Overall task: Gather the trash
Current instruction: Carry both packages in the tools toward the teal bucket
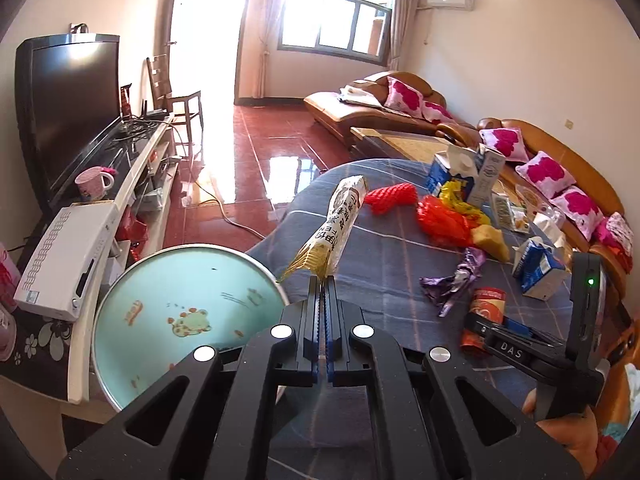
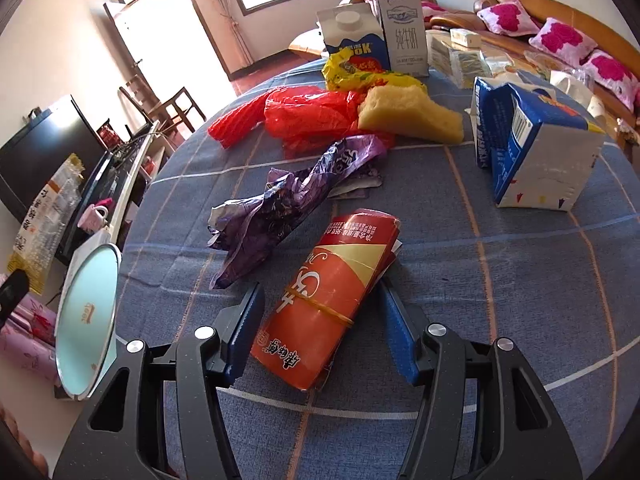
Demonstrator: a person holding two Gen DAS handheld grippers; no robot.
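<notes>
Left tool (image 1: 324, 280) clamped on noodle wrapper (image 1: 338, 220) above teal basin (image 1: 160, 280), right tool (image 2: 320, 320) wide open, straddling red packet (image 2: 328, 300) on bench (image 2: 500, 280), unseen leftward

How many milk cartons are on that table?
3. Two stand side by side at the far edge: a blue-and-white carton and a taller grey carton. A crushed blue carton lies on the right. Others may be hidden among the clutter behind.
</notes>
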